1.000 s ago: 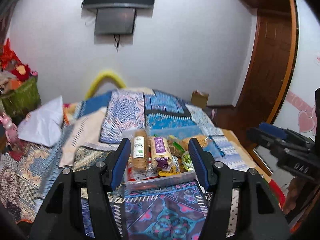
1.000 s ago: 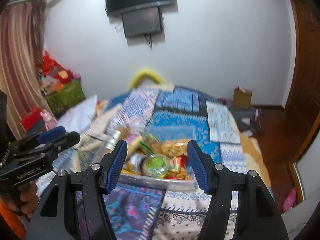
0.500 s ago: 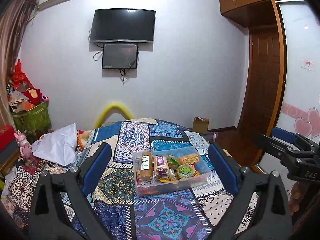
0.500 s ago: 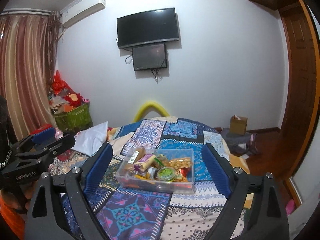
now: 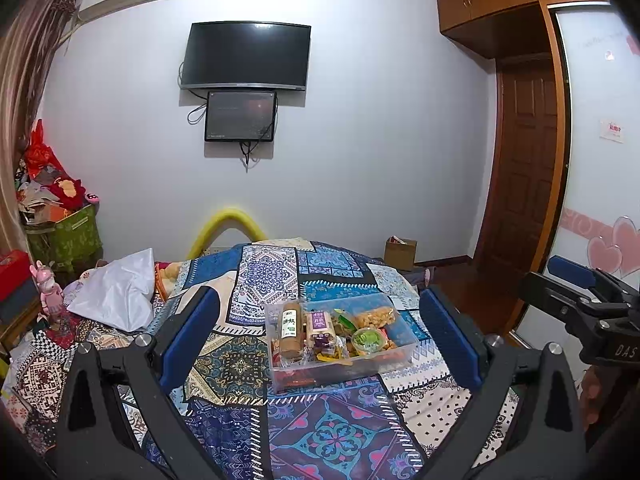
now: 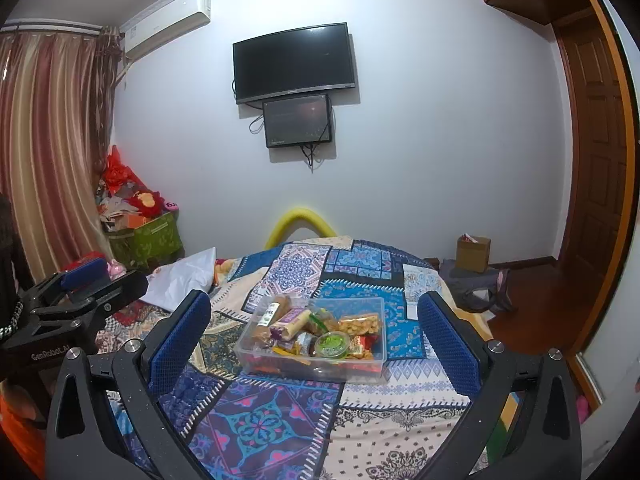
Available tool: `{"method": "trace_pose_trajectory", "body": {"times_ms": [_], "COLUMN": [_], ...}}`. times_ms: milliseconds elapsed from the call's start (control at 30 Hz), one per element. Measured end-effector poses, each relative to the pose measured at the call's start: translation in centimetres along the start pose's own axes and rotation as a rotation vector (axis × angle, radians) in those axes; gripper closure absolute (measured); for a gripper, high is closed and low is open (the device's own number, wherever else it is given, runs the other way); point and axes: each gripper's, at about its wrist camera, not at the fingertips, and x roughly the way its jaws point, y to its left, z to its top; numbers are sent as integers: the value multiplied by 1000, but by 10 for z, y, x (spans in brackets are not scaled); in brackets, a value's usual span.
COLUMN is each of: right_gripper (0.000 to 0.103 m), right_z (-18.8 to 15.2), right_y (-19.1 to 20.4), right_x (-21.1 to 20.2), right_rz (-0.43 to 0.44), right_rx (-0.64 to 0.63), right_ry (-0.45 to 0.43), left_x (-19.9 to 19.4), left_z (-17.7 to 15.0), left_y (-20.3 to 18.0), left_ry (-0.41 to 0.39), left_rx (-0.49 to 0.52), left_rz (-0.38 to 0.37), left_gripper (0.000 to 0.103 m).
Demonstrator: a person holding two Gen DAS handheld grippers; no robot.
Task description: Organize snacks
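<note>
The clear snack box [image 5: 340, 344] sits on the patchwork bed [image 5: 256, 392], its packets gathered inside, so the sorting looks done. The left hand-held gripper [image 5: 318, 336] and right hand-held gripper [image 6: 314, 340] have just been opening; both gape wide with nothing between their jaws, held back from the box

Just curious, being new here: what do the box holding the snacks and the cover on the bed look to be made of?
The box looks like clear, glossy plastic: the snacks show through its walls. The bed cover looks like matte printed fabric, likely cotton, lying soft in patchwork patterns.
</note>
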Motion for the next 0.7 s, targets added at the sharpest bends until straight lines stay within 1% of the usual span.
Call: {"method": "trace_pose_trajectory", "body": {"times_ms": [700], "right_gripper": [0], "right_z": [-2], "right_y": [-3], "right_x": [-4], "right_rz": [-8], "right_rx": [1], "right_ry": [7], "left_x": [-1], "left_z": [-3], "left_y": [-5], "left_ry": [11], "left_rx": [13], "left_rz": [-18], "left_gripper": [2]}}
